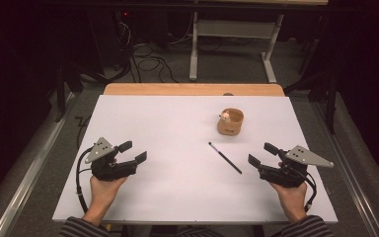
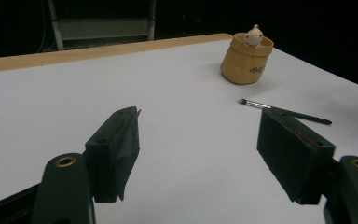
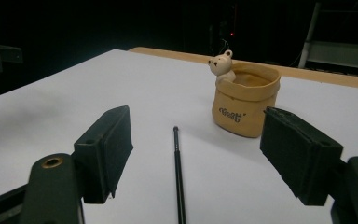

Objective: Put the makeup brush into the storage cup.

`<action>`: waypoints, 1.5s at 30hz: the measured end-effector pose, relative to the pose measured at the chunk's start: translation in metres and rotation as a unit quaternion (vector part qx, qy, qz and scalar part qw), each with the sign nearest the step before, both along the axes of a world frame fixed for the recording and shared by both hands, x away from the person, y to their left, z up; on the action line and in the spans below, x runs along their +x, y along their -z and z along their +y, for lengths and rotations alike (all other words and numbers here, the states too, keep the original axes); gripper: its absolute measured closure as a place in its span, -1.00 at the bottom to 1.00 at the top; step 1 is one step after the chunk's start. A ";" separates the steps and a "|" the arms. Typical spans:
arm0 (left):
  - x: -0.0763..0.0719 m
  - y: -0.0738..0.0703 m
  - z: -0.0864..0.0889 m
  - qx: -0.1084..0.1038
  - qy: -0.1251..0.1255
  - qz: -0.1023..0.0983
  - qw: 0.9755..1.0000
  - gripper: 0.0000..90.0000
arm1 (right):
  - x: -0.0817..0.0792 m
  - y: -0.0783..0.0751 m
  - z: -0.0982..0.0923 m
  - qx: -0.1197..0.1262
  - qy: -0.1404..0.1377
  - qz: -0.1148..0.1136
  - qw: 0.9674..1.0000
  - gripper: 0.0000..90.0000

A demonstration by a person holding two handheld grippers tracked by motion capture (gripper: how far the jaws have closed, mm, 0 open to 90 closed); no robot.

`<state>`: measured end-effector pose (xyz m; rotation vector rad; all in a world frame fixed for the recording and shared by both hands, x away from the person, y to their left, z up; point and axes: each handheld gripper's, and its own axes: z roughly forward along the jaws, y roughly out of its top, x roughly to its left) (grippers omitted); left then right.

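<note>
from above, the left gripper (image 1: pixel 132 151) and right gripper (image 1: pixel 260 154) rest spread and empty on the table (image 1: pixel 153 123), the brush (image 1: pixel 225 158) lying between them, nearer the right. the left gripper view has the brush (image 2: pixel 284 111) beyond its parted jaws, near the cup (image 2: pixel 246 58). the right gripper view has the brush (image 3: pixel 178 172) between its open jaws.

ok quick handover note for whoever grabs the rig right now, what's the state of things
Left claw: open, holding nothing, low over the table's left side.
Right claw: open, holding nothing, at the right, pointed toward the brush.
Brush: lies flat on the table, apart from both claws, bristle end toward the pot.
Pot: tan, upright, a small bear figure at its rim, beyond the brush.
Done: nothing gripped.
Left: probably pick up the brush; the right claw is nearer.
</note>
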<state>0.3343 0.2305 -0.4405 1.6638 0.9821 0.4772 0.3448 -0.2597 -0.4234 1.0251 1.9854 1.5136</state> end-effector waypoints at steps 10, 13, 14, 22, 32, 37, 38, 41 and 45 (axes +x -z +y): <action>0.000 0.000 -0.001 0.001 0.001 0.001 1.000 -0.33 | 0.003 -0.003 0.005 0.004 -0.007 0.000 1.000 -0.40; 0.000 0.000 -0.001 0.001 0.001 0.001 1.000 -0.33 | 0.003 -0.004 0.006 0.004 -0.008 0.000 1.000 -0.40; 0.000 0.000 -0.001 0.002 0.001 0.001 1.000 -0.33 | 0.003 -0.004 0.007 0.004 -0.009 -0.001 1.000 -0.40; 0.000 0.000 -0.001 0.002 0.001 0.001 1.000 -0.33 | 0.005 -0.009 0.012 0.002 -0.017 -0.006 1.000 -0.39; 0.000 0.000 0.000 0.000 0.002 0.002 1.000 -0.33 | 0.007 -0.012 0.018 0.003 -0.027 -0.005 1.000 -0.38; 0.000 0.000 -0.001 0.002 0.005 0.005 1.000 -0.33 | 0.009 -0.013 0.023 0.001 -0.036 -0.007 0.999 -0.37; 0.000 0.000 -0.001 0.002 0.005 0.005 1.000 -0.33 | 0.009 -0.013 0.023 0.001 -0.036 -0.007 0.999 -0.37; 0.000 0.000 -0.001 0.001 0.006 0.006 1.000 -0.32 | 0.010 -0.013 0.026 0.002 -0.037 -0.005 0.999 -0.36; 0.000 0.001 -0.002 0.002 0.007 0.007 1.000 -0.32 | 0.012 -0.014 0.029 0.003 -0.041 -0.004 0.999 -0.36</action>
